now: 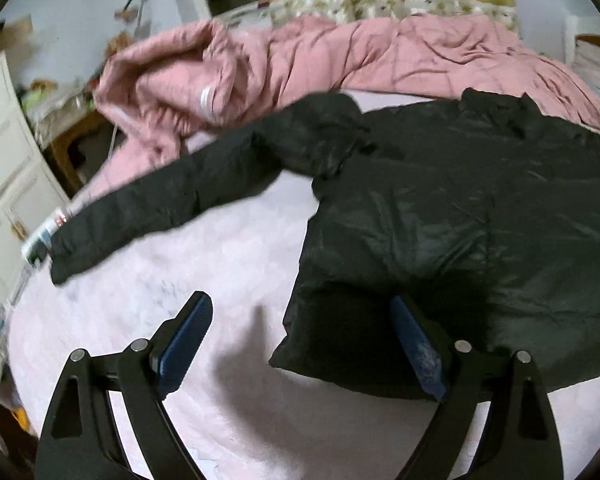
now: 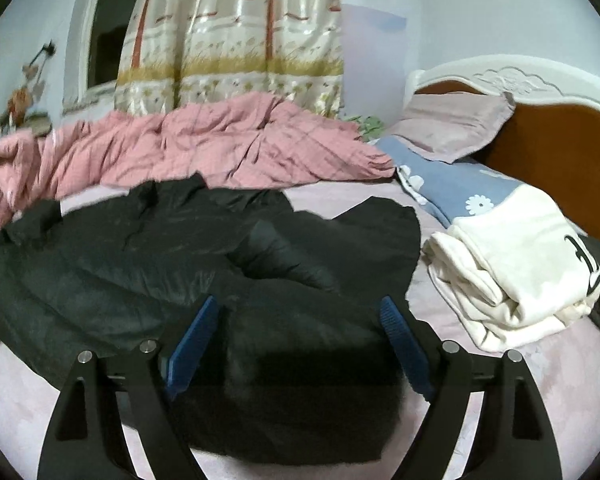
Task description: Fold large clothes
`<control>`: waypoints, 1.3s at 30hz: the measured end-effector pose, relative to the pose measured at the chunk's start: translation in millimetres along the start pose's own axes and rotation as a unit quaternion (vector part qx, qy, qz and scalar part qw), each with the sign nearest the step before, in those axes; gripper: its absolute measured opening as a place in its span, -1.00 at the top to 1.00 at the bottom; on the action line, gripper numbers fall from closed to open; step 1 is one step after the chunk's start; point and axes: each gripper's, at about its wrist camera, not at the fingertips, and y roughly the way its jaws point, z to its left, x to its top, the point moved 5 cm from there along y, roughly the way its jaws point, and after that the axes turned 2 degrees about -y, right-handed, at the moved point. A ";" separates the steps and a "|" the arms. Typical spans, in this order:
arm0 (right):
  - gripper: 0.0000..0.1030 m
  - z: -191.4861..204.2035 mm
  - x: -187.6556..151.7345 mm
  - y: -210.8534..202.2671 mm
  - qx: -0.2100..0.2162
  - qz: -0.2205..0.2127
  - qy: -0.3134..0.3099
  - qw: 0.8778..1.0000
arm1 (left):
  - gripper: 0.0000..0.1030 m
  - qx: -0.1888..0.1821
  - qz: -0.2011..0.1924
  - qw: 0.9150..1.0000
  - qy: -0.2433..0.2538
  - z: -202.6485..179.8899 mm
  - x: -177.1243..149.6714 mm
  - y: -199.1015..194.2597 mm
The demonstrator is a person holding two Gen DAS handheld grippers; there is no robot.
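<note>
A black padded jacket lies spread on the pale pink bed sheet. In the left wrist view one sleeve stretches out flat to the left. My left gripper hangs open over the jacket's near left hem corner, one finger above the sheet and the other above the fabric. In the right wrist view the jacket has its other sleeve folded in across the body. My right gripper is open wide just above the near hem, and its pads press on nothing.
A crumpled pink quilt lies along the far side of the bed. A folded white garment, a blue floral pillow and the headboard are at the right. A white cabinet stands left of the bed.
</note>
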 end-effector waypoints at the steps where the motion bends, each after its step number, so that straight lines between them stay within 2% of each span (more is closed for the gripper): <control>1: -0.67 -3.6 -0.4 -3.4 0.002 -0.001 0.005 1.000 | -0.74 -0.009 0.002 1.000 -0.011 2.8 0.1 0.1; 3: -0.67 -13.8 -4.0 -11.8 -0.007 0.002 0.014 1.000 | -0.74 -0.034 -0.009 0.999 -0.031 7.8 1.9 -5.2; 5: -0.68 -23.3 -9.3 -20.8 -0.011 0.004 0.028 1.000 | -0.74 -0.078 -0.033 0.995 -0.058 13.3 7.9 -17.5; 7: -0.71 -33.2 -14.0 -25.2 -0.008 0.012 0.046 0.999 | -0.75 -0.104 -0.063 0.989 -0.079 20.0 16.6 -29.3; 11: -0.72 -45.5 -23.0 -14.4 -0.013 0.045 0.062 0.997 | -0.85 -0.140 -0.091 0.983 -0.079 22.4 37.4 -34.5; 13: -0.72 -47.1 -28.8 -6.8 -0.005 0.068 0.069 0.995 | -0.86 -0.142 -0.077 0.985 -0.057 17.6 44.3 -23.2; 16: -0.71 -43.5 -37.5 9.0 0.032 0.103 0.081 0.991 | -0.84 -0.148 -0.033 0.987 -0.044 9.7 42.4 8.0; 17: -0.71 -39.5 -40.1 15.8 0.049 0.116 0.081 0.989 | -0.62 -0.165 -0.015 0.985 -0.051 7.7 39.0 17.2; 18: -0.61 -35.2 -42.0 20.8 0.062 0.123 0.078 0.987 | -0.43 -0.194 0.004 0.979 -0.062 6.0 34.6 24.5; 19: -0.47 -29.1 -43.6 26.4 0.082 0.130 0.073 0.985 | -0.09 -0.231 0.024 0.970 -0.073 2.7 31.3 29.5; 20: -0.20 -23.1 -44.9 31.0 0.092 0.136 0.067 0.984 | 0.15 -0.261 0.037 0.961 -0.084 0.9 29.3 32.0; 21: -0.07 -17.9 -45.5 33.0 0.093 0.134 0.058 0.985 | 0.26 -0.267 0.037 0.959 -0.092 2.2 29.0 31.8; 22: 0.00 -12.4 -44.4 34.8 0.093 0.127 0.044 0.987 | 0.53 -0.261 0.031 0.960 -0.096 4.6 29.0 29.2; 23: 0.23 -6.4 -42.6 35.9 0.094 0.117 0.031 0.988 | 0.78 -0.256 0.025 0.962 -0.091 5.8 29.1 24.8; 24: 0.34 -1.8 -40.9 37.6 0.095 0.110 0.020 0.989 | 0.81 -0.255 0.018 0.963 -0.085 6.7 28.9 19.4; 27: 0.34 0.4 -37.1 41.2 0.091 0.097 0.020 0.991 | 0.86 -0.223 0.001 0.972 -0.074 13.8 20.9 -0.3; 29: 0.34 -2.8 -36.1 40.2 0.097 0.096 0.039 0.990 | 0.87 -0.210 0.010 0.974 -0.086 20.1 9.7 -5.8; 31: 0.17 -7.7 -33.4 37.0 0.096 0.094 0.051 0.990 | 0.87 -0.194 0.023 0.976 -0.099 24.6 1.5 -5.4; 33: -0.63 -16.4 -31.7 30.1 0.071 0.082 0.062 0.992 | 0.87 -0.178 0.026 0.979 -0.098 26.9 -3.1 -6.0; 34: -0.68 -21.7 -30.1 23.6 0.057 0.066 0.068 0.994 | 0.87 -0.168 0.027 0.981 -0.092 26.6 -4.7 -7.4; 36: -0.68 -28.7 -28.7 15.6 0.056 0.057 0.072 0.994 | 0.87 -0.157 0.023 0.984 -0.081 25.5 -6.6 -11.6; 39: -0.68 -39.5 -30.4 16.2 0.064 0.065 0.088 0.992 | 0.75 -0.165 0.017 0.982 -0.091 29.3 -4.2 -13.0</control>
